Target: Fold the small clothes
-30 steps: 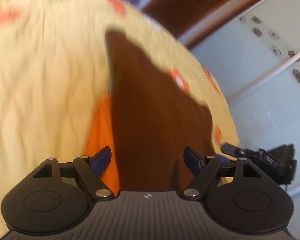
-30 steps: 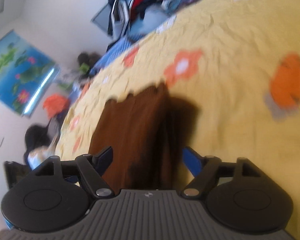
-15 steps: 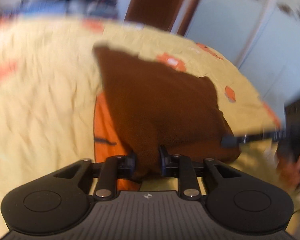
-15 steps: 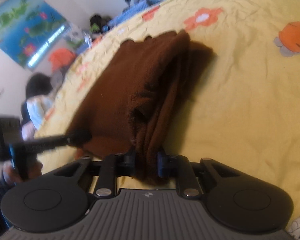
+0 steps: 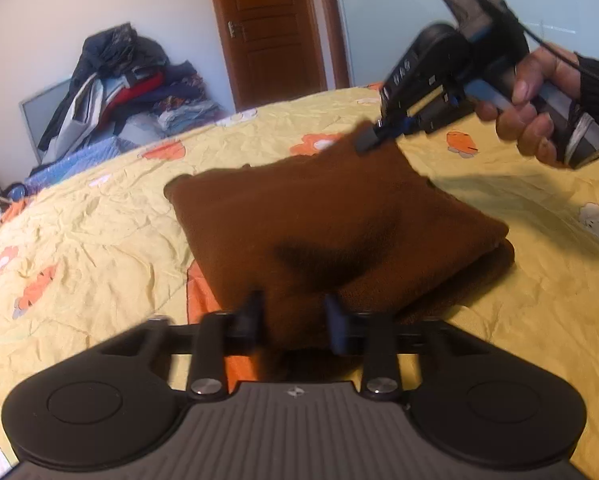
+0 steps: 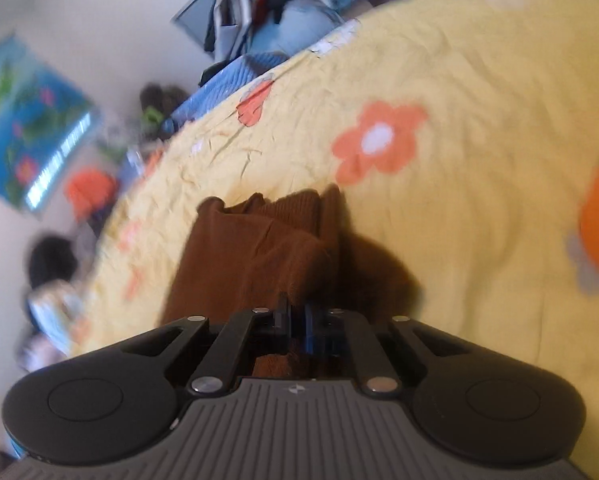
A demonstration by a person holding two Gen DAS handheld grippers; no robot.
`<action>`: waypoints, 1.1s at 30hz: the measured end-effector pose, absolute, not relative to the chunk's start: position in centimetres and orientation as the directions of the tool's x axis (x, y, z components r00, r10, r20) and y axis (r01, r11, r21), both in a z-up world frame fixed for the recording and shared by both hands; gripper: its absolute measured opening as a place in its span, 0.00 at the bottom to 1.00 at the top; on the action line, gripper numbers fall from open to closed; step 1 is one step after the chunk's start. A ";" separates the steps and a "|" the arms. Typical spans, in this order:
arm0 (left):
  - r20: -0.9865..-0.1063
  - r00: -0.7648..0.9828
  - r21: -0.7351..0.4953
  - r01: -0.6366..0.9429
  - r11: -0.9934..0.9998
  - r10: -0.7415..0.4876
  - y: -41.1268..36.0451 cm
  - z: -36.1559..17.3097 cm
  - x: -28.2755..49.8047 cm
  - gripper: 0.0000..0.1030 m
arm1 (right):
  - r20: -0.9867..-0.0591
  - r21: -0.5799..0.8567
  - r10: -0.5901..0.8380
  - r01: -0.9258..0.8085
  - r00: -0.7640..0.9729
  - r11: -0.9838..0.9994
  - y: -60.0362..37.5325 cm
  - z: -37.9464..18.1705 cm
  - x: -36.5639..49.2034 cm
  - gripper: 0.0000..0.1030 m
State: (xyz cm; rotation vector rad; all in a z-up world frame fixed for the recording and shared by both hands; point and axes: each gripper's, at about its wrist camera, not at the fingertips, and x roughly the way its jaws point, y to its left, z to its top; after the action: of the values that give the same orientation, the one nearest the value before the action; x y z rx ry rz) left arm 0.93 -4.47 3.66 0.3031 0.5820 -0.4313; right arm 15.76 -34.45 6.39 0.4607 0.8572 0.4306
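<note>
Brown garment point(image 5: 339, 224) lies folded on my yellow flowered bedspread point(image 5: 99, 240). My left gripper point(image 5: 295, 320) has its fingers parted either side of the near edge, though blur hides whether they touch it. My right gripper point(image 6: 297, 320) is pinched tight on the far corner. Beyond, a heap of clothes point(image 5: 123, 80) and a wooden door point(image 5: 271, 28). I can read no writing anywhere.

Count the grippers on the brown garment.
2 on the brown garment: left gripper straddling its near edge, right gripper pinching the far corner.
</note>
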 end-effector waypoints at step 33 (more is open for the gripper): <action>-0.546 0.543 -0.620 0.250 0.744 -0.638 7.3 2.9 4.0 0.79 | -0.582 0.608 0.608 -0.207 0.540 0.767 -37.4 5.1 5.5 0.75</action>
State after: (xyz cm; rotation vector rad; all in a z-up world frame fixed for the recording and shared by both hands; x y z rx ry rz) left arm 4.00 7.28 2.90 -0.5123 0.8427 -0.5548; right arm 5.49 -37.35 5.11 0.5105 0.8746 0.5096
